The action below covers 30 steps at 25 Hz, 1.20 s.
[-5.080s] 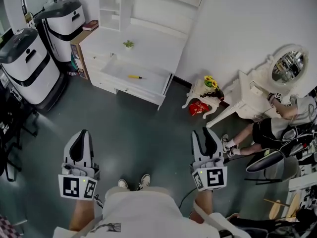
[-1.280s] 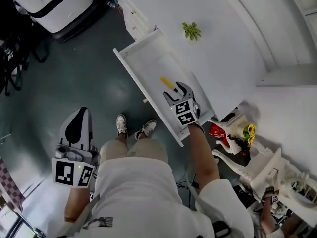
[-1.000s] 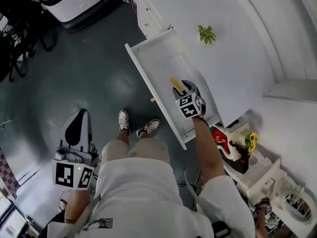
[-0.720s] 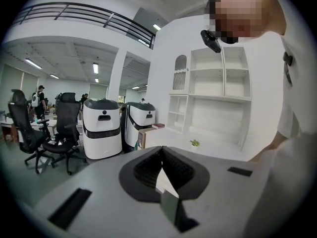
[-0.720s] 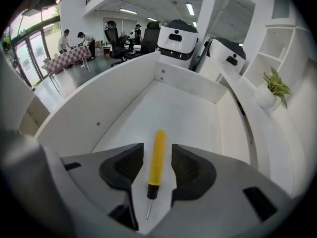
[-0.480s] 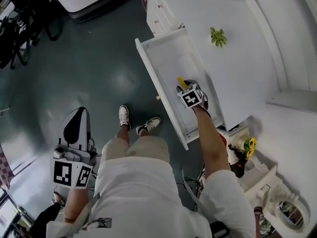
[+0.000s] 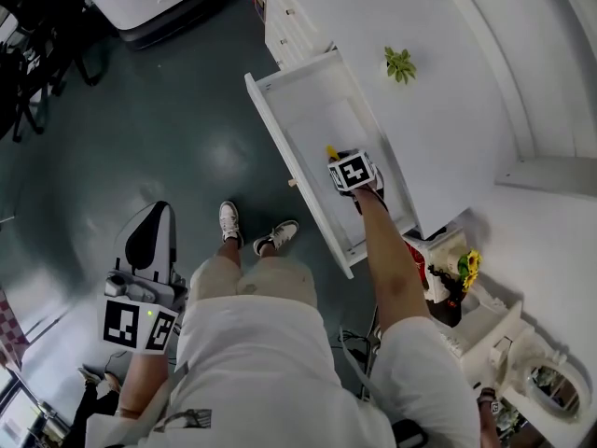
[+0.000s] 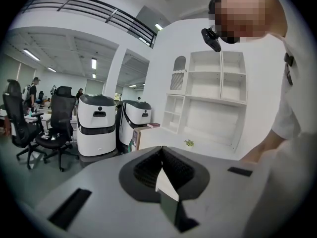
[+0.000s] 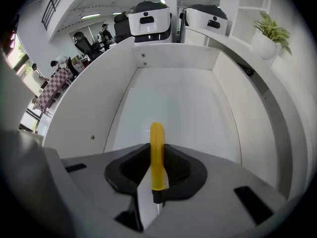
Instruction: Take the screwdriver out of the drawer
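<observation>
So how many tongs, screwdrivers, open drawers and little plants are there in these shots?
Screwdriver: 1, yellow handle
Tongs: 2, the left tongs shut and empty, the right tongs with jaws that have just been closing on the screwdriver
Open drawer: 1
Potted plant: 1
Total: 5

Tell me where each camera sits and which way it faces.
Head view: on the person's head, looking steeply down at the drawer; shows legs, left hand-held gripper and right hand-held gripper.
Left gripper view: on the left one, facing level toward the shelf unit; its shut, empty jaws and the person's shirt show.
Right gripper view: on the right one, pointing down into the drawer; its jaws have just been closing on the screwdriver.
Shared by head and right gripper views: drawer, screwdriver.
</observation>
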Each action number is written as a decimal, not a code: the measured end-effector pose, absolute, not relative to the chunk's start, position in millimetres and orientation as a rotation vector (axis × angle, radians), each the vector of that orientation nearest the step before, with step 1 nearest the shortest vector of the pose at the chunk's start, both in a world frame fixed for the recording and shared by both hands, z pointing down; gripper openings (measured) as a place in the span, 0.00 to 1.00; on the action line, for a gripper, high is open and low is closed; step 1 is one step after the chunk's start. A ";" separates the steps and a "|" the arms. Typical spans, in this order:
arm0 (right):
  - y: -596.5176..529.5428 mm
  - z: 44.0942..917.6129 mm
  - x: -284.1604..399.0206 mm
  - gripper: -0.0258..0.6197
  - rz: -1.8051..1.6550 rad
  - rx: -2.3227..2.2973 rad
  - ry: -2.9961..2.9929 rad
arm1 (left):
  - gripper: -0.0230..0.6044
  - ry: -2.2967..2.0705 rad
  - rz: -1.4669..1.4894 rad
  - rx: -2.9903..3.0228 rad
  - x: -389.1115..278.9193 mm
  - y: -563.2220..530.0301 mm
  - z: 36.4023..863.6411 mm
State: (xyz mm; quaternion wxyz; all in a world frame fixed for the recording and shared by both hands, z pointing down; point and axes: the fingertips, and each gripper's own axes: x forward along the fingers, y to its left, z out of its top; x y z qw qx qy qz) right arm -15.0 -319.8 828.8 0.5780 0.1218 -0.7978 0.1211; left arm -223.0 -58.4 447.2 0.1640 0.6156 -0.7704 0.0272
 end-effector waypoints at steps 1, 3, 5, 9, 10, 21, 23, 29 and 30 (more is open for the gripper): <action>-319.9 827.9 -12.8 0.18 0.305 0.306 -1.874 | 0.06 -2.188 0.076 1.773 -220.9 -62.8 446.0; -319.3 824.9 -6.6 0.18 0.351 0.345 -1.888 | 0.06 -2.170 0.076 1.805 -217.9 -70.4 443.3; -318.7 819.3 0.6 0.18 0.364 0.374 -1.898 | 0.06 -2.151 0.076 1.835 -215.6 -76.8 439.9; -324.3 793.4 10.7 0.18 0.414 0.470 -1.968 | 0.06 -2.098 0.069 1.926 -203.6 -97.4 431.2; -325.9 784.9 13.5 0.18 0.434 0.497 -1.994 | 0.06 -2.080 0.064 1.955 -198.7 -103.4 429.1; -327.7 687.8 62.0 0.18 0.460 0.792 -2.134 | 0.06 -1.853 -0.020 2.267 -169.2 -161.5 401.8; -322.5 674.0 71.9 0.18 0.469 0.844 -2.138 | 0.06 -1.837 -0.030 2.304 -171.8 -170.6 392.0; -303.9 647.4 94.7 0.18 0.558 1.010 -2.153 | 0.06 -1.790 -0.055 2.416 -173.6 -191.4 365.5; -302.5 642.1 98.4 0.18 0.572 1.040 -2.160 | 0.06 -1.784 -0.065 2.433 -172.5 -194.9 360.6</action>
